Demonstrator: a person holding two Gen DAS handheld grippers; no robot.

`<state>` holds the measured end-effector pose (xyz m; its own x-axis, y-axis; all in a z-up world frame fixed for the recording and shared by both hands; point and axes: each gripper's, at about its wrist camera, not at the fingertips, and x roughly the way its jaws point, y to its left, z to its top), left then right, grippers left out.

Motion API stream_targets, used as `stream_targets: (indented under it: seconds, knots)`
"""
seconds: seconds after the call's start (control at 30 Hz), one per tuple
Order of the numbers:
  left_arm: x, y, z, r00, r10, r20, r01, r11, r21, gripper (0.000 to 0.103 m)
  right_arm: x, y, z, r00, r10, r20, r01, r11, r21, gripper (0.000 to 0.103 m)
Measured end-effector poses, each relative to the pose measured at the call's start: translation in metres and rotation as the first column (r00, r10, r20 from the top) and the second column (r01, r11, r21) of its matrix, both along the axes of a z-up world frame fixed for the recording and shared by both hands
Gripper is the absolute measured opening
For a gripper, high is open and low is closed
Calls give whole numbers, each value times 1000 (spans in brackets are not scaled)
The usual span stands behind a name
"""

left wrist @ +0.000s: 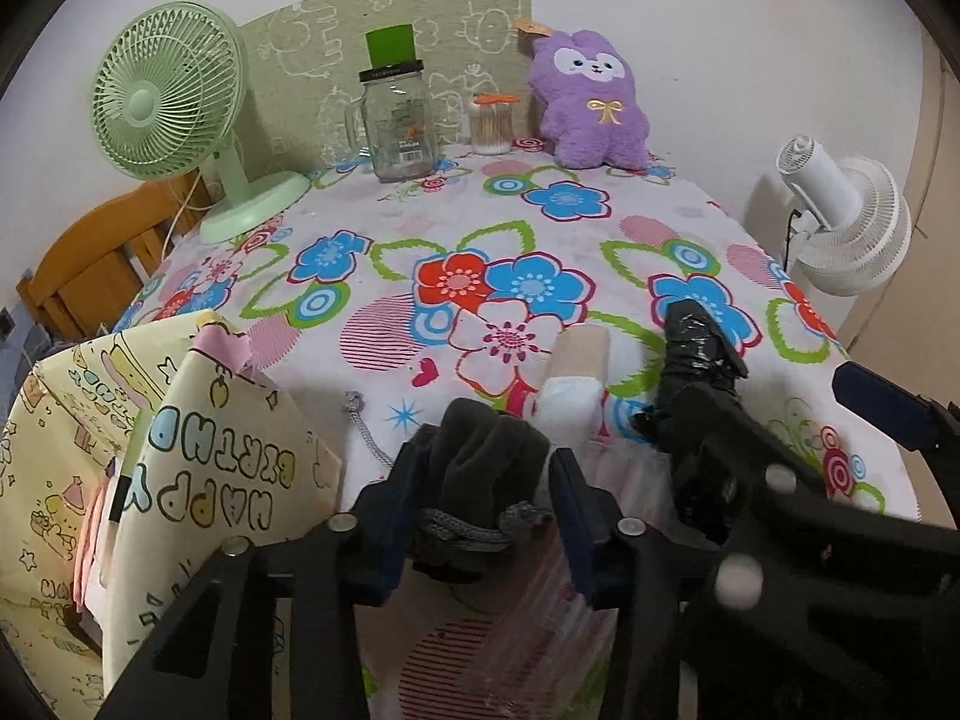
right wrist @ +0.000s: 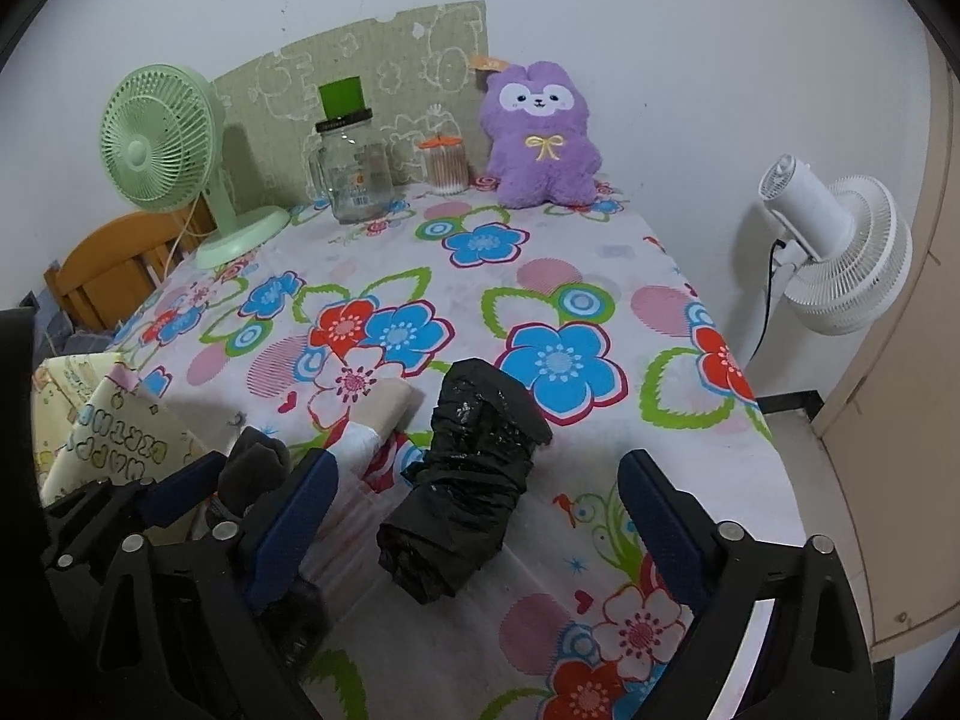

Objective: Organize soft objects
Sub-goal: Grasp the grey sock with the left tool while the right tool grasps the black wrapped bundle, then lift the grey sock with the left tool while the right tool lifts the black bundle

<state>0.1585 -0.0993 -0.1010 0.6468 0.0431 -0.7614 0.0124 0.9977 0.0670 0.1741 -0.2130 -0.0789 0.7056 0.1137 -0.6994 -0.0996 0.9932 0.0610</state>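
two hand-held grippers: left [left wrist: 480, 480] clamping grey pouch [left wrist: 489, 450], right [right wrist: 480, 516] agape, "happy birthday" bag [left wrist: 228, 468] beside

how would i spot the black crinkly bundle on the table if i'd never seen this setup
Start at the flowered tablecloth and come to its near edge. The black crinkly bundle lies there between the right gripper's open fingers. It is glossy and wrinkled like plastic film, unlike the pale beige roll beside it.
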Motion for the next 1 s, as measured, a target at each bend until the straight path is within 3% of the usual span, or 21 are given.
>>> stream_targets:
  seconds: [0.3,0.4,0.47,0.6,0.67,1.0]
  knots:
    - [2,0,-4,1000,-3,4,3,1000,15,40,10,4,-11,999,6,-48,-5,1000,9,77]
    - [2,-2,-5,1000,-4,5,4,1000,29,40,10,5,-14,998,4,-65,-3,1000,14,66]
    - [2,-4,-5,1000,-7,5,7,999,39,40,10,5,-16,997,10,-81,-7,1000,26,50]
    - [-1,-6,-5,1000,-21,8,21,998,55,37,10,7,-19,995,24,-102,-19,999,48,36]
    - [-2,-6,-5,1000,-23,8,22,998,55,35,8,8,-18,994,27,-103,-22,999,46,24]
    - [-11,-3,0,999,-32,15,32,999,34,30,-1,10,-13,995,38,-94,-33,998,55,8]
